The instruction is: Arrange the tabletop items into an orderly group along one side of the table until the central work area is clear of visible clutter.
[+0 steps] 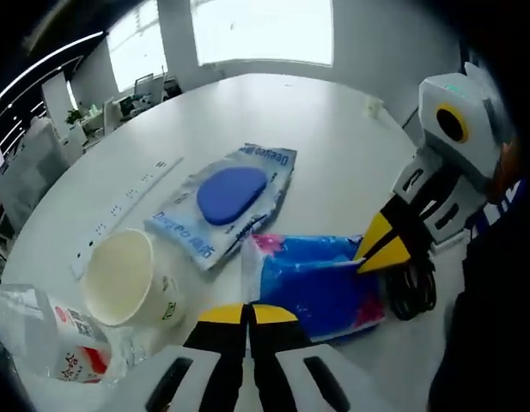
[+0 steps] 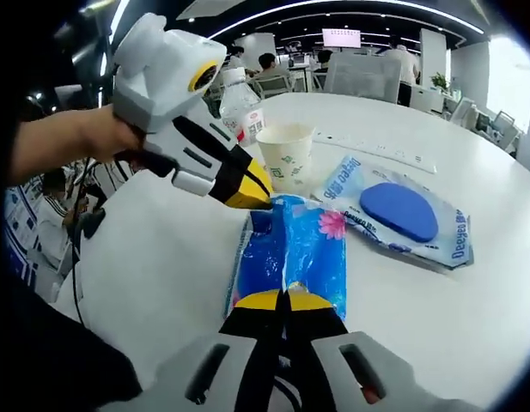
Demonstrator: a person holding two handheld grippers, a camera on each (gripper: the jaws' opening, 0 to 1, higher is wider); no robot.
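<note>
Open office behind, round white table in front. Near the edge, a blue tissue pack: soft, glossy film, pink flower print, slightly crumpled. Pinched at both ends, probably to slide it flat toward the group rather than lift it. Left gripper closed on one end, yellow tips together; right gripper closed on the other. Just beside, a flat clear pouch with a smooth blue oval inside. Close by, an upright paper cup, then a clear plastic bottle. Farther off, a long white power strip.
</note>
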